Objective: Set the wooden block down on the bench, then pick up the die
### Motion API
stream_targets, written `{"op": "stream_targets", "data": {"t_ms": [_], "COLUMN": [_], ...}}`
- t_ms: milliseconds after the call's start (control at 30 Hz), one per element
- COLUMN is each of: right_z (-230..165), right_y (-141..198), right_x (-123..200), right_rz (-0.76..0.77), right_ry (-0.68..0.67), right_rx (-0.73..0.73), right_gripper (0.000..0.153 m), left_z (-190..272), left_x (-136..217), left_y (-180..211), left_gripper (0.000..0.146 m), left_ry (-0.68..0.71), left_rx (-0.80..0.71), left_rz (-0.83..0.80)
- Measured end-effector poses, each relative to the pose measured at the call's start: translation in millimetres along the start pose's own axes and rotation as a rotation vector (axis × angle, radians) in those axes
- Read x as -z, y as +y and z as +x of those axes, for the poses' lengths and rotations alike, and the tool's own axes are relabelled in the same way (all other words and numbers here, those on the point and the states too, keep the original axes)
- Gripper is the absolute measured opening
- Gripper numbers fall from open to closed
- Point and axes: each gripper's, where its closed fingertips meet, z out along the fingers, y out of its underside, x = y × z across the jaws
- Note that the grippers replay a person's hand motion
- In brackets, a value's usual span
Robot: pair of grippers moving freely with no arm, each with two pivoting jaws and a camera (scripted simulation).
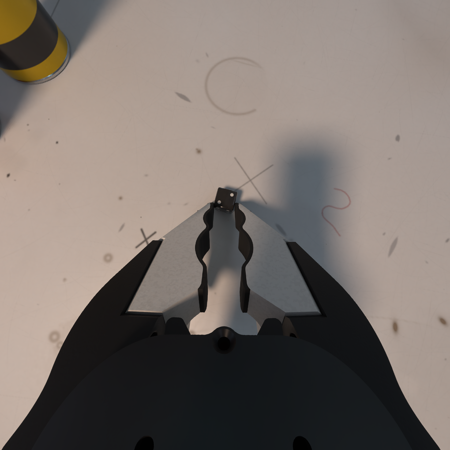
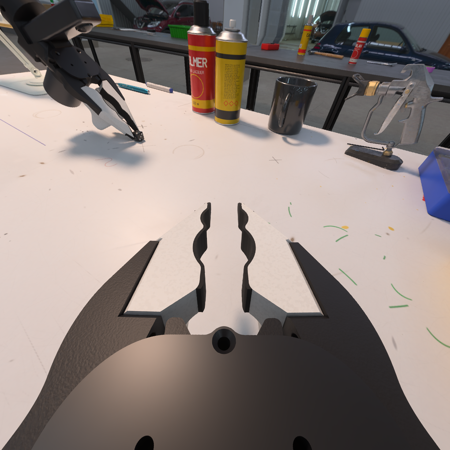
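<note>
Pinching die [image 1: 225, 200], seemingly on bench [image 1: 316, 73].

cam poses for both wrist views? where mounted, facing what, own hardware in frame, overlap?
Left wrist view: sits on the left gripper, faces steeply down at the bench; its own two fingers show, closed on the die.
Right wrist view: sits on the right gripper, faces low across the bench toward the spray cans; its own fingers show, apart and empty.
Shared: die, left gripper, yellow spray can.

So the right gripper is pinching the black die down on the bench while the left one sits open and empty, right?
Sides swapped. The left gripper pinches the black die at the bench; the right gripper is open and empty. The right wrist view shows both.
</note>
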Motion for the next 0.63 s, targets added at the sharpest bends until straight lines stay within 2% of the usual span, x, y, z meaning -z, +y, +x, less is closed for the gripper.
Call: {"op": "stream_targets", "data": {"t_ms": [133,233,333,467,567,633], "right_z": [1,1,0,0,1,0], "right_y": [2,2,1,-2,-4,-5], "right_x": [-2,-4,-4,-2,0,1], "right_rz": [-0.015,-0.02,-0.011,0.011,0.026,0.04], "right_ry": [0.006,0.008,0.008,0.007,0.004,0.004], "right_rx": [0.009,0.015,0.024,0.026,0.017,0.019], "right_gripper": [0.022,0.022,0.022,0.022,0.022,0.022], "left_z": [-3,5,18,41,35,23], "left_x": [0,8,23,47,37,20], "left_y": [-2,-10,-23,-44,-36,-26], "left_gripper": [0.017,0.017,0.017,0.017,0.017,0.017], "left_ry": [-0.004,-0.008,-0.08,-0.261,-0.307,-0.285], "left_rx": [-0.027,-0.093,-0.256,-0.497,-0.525,-0.499], "left_rz": [0.005,0.067,0.166,0.299,0.162,0.081]}}
